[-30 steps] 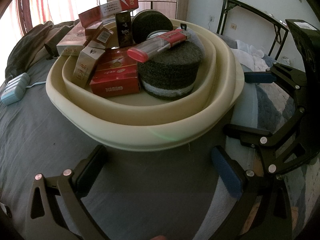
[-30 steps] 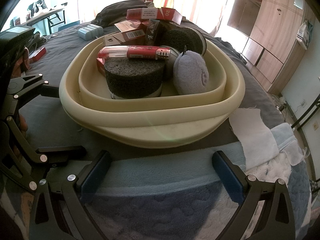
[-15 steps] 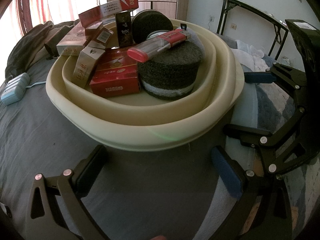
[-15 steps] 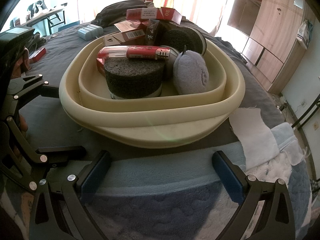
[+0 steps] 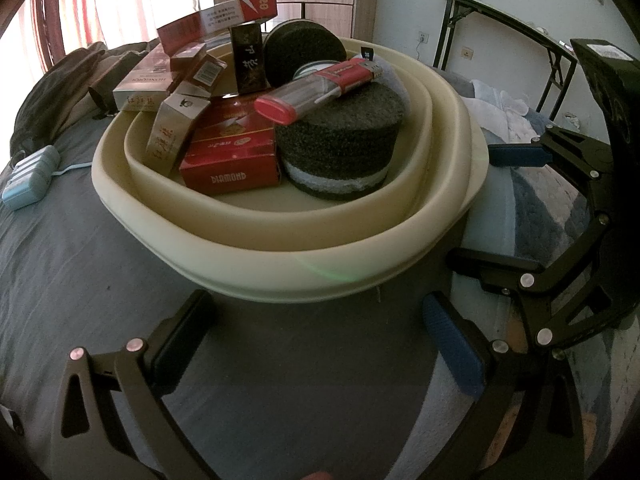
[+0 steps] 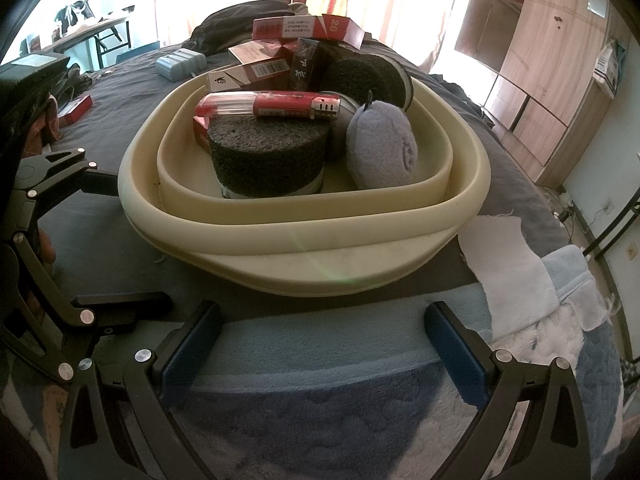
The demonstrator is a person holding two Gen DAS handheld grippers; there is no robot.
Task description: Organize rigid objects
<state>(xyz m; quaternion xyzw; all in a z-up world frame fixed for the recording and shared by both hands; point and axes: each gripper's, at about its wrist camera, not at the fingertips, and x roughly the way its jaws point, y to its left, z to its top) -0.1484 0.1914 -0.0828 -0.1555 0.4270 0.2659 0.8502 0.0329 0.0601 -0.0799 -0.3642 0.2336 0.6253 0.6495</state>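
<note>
Basin [image 6: 304,240]: on bed cover [image 6: 104,96], centre. Inside, near: round sponge [image 6: 268,156], lighter [image 6: 272,105] lying across its top. Right of sponge: plush pouch [image 6: 380,148]. Far side: second round sponge [image 6: 368,76] on edge; boxes [image 6: 256,72] piled far left, one box [image 6: 308,28] topmost. Power strip [image 6: 180,63]: on cover, beyond basin, far left.

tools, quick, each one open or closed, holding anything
Left tool: open, holding nothing.
Right tool: open, holding nothing.

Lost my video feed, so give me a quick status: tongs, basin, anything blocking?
Left tongs open, empty, short of the basin. Right tongs open, empty. Basin piled with boxes, lighter lying atop the sponge. Nothing blocking.
</note>
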